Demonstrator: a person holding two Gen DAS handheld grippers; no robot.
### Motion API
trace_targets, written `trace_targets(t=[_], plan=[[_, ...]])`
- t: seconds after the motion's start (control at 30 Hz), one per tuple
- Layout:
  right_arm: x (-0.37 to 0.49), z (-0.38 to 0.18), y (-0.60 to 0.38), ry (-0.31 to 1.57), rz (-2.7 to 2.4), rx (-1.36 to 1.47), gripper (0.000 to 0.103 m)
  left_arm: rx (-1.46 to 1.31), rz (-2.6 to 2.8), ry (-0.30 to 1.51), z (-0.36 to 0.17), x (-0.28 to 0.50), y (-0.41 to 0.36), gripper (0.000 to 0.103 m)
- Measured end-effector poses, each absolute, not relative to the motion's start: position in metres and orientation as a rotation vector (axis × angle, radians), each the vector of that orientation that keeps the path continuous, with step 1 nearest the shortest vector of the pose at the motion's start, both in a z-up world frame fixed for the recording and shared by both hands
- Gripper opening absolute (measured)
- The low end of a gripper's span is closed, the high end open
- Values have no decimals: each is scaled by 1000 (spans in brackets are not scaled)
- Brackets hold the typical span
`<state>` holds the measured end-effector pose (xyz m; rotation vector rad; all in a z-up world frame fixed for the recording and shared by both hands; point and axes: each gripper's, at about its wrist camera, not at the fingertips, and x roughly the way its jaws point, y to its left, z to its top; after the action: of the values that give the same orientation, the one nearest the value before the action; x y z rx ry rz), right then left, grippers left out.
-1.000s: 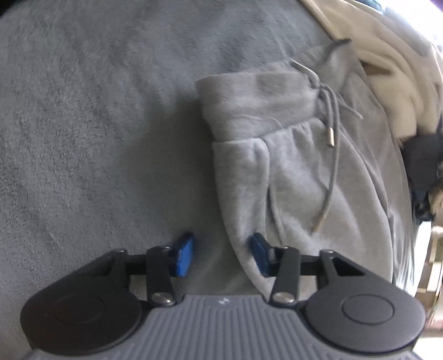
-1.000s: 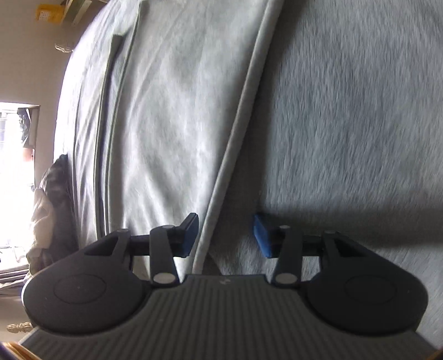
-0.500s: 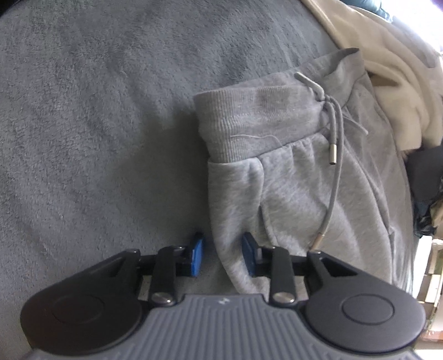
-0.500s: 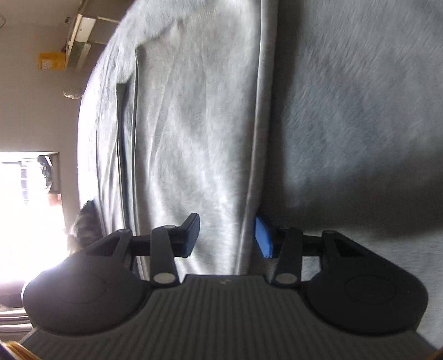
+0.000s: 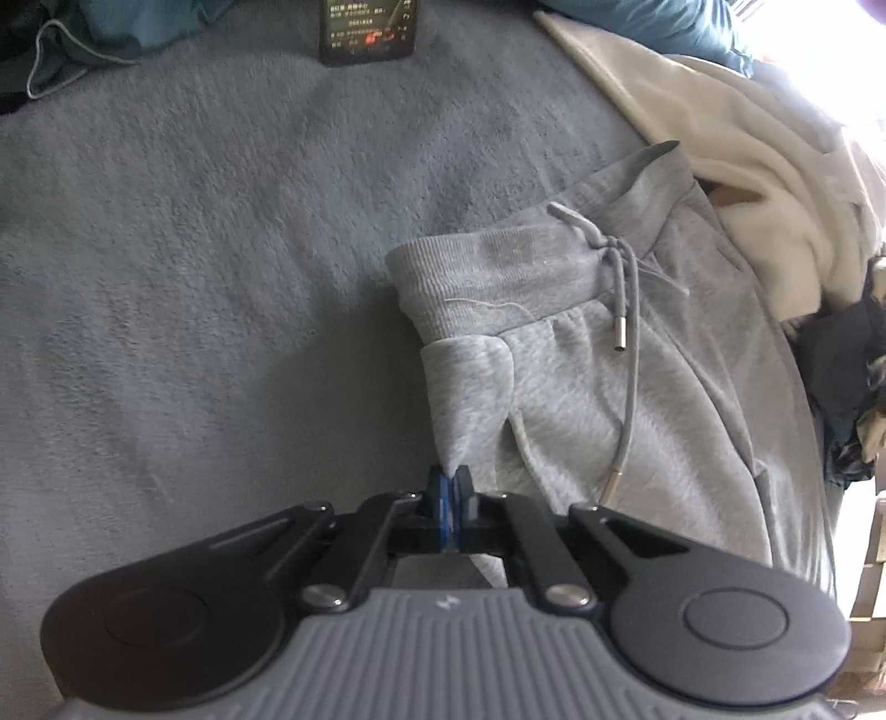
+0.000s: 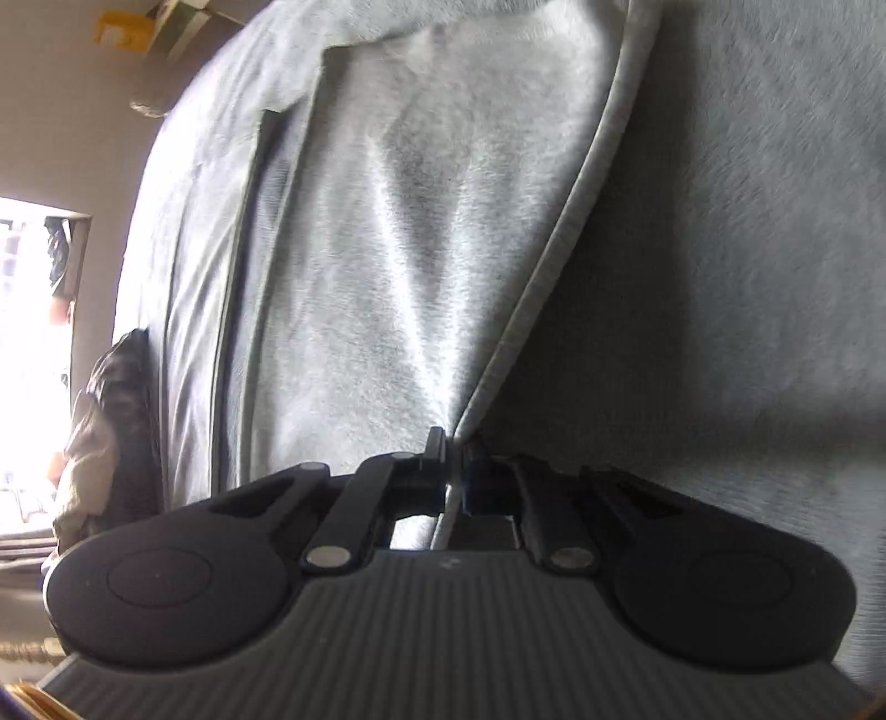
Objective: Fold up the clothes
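Grey sweatpants lie on a grey fleece blanket, ribbed waistband toward the top, drawstring trailing down over the front. My left gripper is shut on the folded side edge of the sweatpants below the waistband, and the cloth rises to a point at the blue pads. In the right wrist view the sweatpants stretch away along the blanket. My right gripper is shut on their hemmed edge, which runs up and to the right from the jaws.
A phone with a lit screen lies on the blanket at the far edge. Cream clothing and dark garments are piled right of the sweatpants. Teal fabric lies top left. A bright window shows left in the right wrist view.
Both grippers have gone from open to shut on the sweatpants' edges. The left one closed on the side fold and the cloth now peaks at its pads; the right one closed on the hem.
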<state>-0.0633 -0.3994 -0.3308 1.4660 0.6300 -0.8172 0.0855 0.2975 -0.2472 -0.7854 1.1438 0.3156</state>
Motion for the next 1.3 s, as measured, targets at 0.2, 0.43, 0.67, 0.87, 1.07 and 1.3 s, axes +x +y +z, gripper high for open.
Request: trace_targets(t=[0.2,0.43,0.67,0.87,1.07,1.3], plan=[[-75,-320,-396,637,-833,1433,0,-724,301,1134,-266,111,297,2],[-122,-339,-401,625,-901,1463,0,-676,277,1217,-282,125,298,9],[-136,-353,-400,667,-886,1414,0,-727,293,1220,-276,106,305,45],[-120,-352,-404,725,-881,1338,0,-657,236,1196,-255,95,290,49],[-127,-361,-402,632,-846,1353,0,-548,158,1185,-244,92,262,53],[-133,-372,-398,527,-812,1351,0,-441,148,1164,-234,83,247,57]])
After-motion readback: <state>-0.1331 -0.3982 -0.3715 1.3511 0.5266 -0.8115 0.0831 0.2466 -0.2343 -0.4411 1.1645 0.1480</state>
